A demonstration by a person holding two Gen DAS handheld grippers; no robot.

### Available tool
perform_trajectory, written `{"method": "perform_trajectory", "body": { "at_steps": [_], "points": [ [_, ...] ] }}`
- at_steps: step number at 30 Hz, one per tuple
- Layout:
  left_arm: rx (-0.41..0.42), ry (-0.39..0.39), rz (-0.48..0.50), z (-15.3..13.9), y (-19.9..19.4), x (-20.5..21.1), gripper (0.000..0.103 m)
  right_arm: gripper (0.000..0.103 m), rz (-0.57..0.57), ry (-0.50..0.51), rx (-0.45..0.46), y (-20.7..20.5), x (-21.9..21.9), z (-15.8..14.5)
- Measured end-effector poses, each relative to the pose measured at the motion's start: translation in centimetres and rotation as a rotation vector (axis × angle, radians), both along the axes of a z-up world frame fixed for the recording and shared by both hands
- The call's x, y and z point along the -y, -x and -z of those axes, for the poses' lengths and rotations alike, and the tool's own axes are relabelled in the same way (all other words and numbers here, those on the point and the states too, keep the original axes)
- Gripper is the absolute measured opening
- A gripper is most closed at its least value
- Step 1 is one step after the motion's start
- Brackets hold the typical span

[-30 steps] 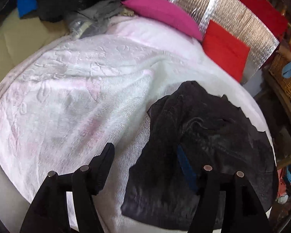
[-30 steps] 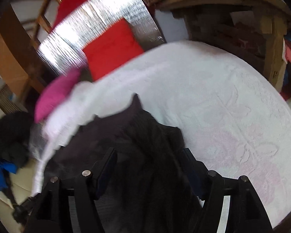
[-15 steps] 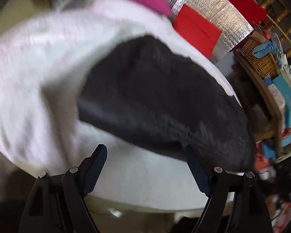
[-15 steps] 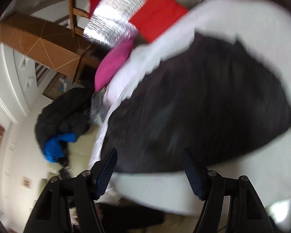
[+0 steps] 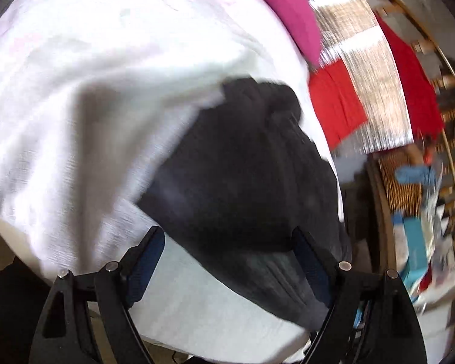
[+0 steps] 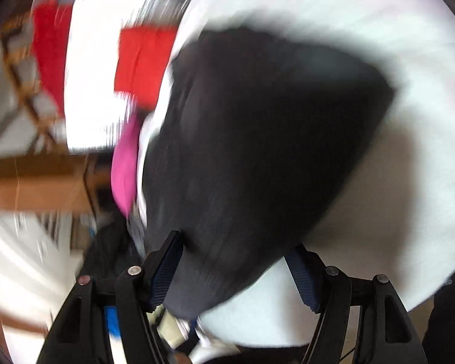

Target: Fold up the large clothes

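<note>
- Cluttered bedroom-like space around a bed [image 5: 112,97] covered with a white, faintly embossed spread; a magenta cushion [image 5: 288,9] and a red cushion [image 5: 336,103] sit at its far edge against a crinkled silver foil panel [image 5: 376,91]; a wicker basket [image 5: 400,182] stands off the right side; both views are smeared by motion.
- Black garment [image 5: 245,182] lies on the spread toward the bed's right edge, its near end reaching the near edge of the bed; in the right wrist view the same garment [image 6: 257,139] fills the middle, tapering toward the camera.
- Left gripper [image 5: 227,261] has its jaws spread wide with nothing between them, the garment's near hem lying just beyond the right pad.
- Right gripper [image 6: 236,270] also looks wide apart; dark cloth runs down between the fingers, but whether any of it is pinched cannot be told through the blur.
- Fabric appears matte, fairly thick and fine-ribbed or woven, with bunched folds at the far end; it is judged soft and limp, moderately heavy for cloth, not slippery and not fragile; it should drape and sag wherever unsupported.
- Best holds, as a judgement, are the two near corners or hem, one per gripper, pinching a doubled edge so that the weight does not pull free.
</note>
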State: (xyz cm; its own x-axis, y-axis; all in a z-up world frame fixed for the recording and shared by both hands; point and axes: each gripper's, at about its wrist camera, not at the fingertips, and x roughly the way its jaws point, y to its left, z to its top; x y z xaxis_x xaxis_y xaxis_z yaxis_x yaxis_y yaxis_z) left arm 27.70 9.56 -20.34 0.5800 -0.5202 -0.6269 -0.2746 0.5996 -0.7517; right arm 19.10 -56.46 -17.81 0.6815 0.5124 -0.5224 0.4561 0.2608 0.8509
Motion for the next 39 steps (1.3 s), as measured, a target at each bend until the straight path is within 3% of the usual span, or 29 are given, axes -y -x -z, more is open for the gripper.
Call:
{"method": "perform_trajectory", "body": {
  "at_steps": [4,6,9,11,12,16,18,20,21,23,25,28,31,35,39],
  "points": [
    [-0.017,0.019,-0.035,0.8,-0.6,-0.7,0.086,0.074,0.067,0.013,0.024,0.8,2.3,-0.6],
    [0.007,-0.009,-0.037,0.5,-1.2,-0.1,0.085,0.074,0.076,0.022,0.007,0.4,2.6,-0.1],
    [0.038,-0.089,-0.017,-0.5,-2.3,1.0,0.065,0.071,0.079,0.048,0.022,-0.5,2.8,-0.3],
    [0.059,-0.104,0.002,-0.8,-3.1,1.3,0.057,0.049,0.060,0.167,0.029,-1.5,2.8,-1.8],
    [0.069,-0.111,0.010,-1.0,-3.3,1.5,0.055,0.047,0.051,0.205,0.038,-2.1,2.8,-2.4],
    [0.032,-0.133,0.034,-0.3,-3.5,1.5,0.061,0.044,0.045,0.308,0.036,-3.1,2.3,-3.4],
    [0.017,-0.112,0.050,-0.4,-3.5,0.9,0.065,0.047,0.038,0.252,-0.001,-2.9,2.8,-2.0],
    [-0.008,-0.142,0.085,-0.8,-3.5,0.5,0.074,0.057,0.028,0.164,0.001,-2.2,3.7,-1.8],
    [-0.016,-0.166,0.097,-1.3,-3.4,0.3,0.080,0.059,0.022,0.144,-0.004,-1.9,4.0,-2.0],
    [-0.001,-0.238,0.144,-2.7,-3.2,-0.3,0.081,0.067,0.000,0.121,0.006,-0.8,5.3,-2.4],
    [0.014,-0.334,0.203,-4.0,-3.8,-0.6,0.082,0.068,-0.025,0.155,0.026,0.3,7.0,-3.4],
    [0.088,-0.648,0.232,-7.7,-4.4,-0.3,0.082,0.073,-0.053,0.228,0.050,0.7,8.8,-4.5],
    [0.157,-0.834,0.236,-10.8,-5.2,0.7,0.082,0.077,-0.049,0.300,0.052,0.2,10.9,-5.4],
    [0.209,-0.910,0.220,-12.7,-5.2,1.6,0.084,0.077,-0.044,0.302,0.085,-1.6,12.4,-6.5],
    [0.219,-0.921,0.226,-12.5,-5.4,3.2,0.085,0.077,-0.075,0.326,0.117,-3.7,11.5,-7.8]
  ]
}}
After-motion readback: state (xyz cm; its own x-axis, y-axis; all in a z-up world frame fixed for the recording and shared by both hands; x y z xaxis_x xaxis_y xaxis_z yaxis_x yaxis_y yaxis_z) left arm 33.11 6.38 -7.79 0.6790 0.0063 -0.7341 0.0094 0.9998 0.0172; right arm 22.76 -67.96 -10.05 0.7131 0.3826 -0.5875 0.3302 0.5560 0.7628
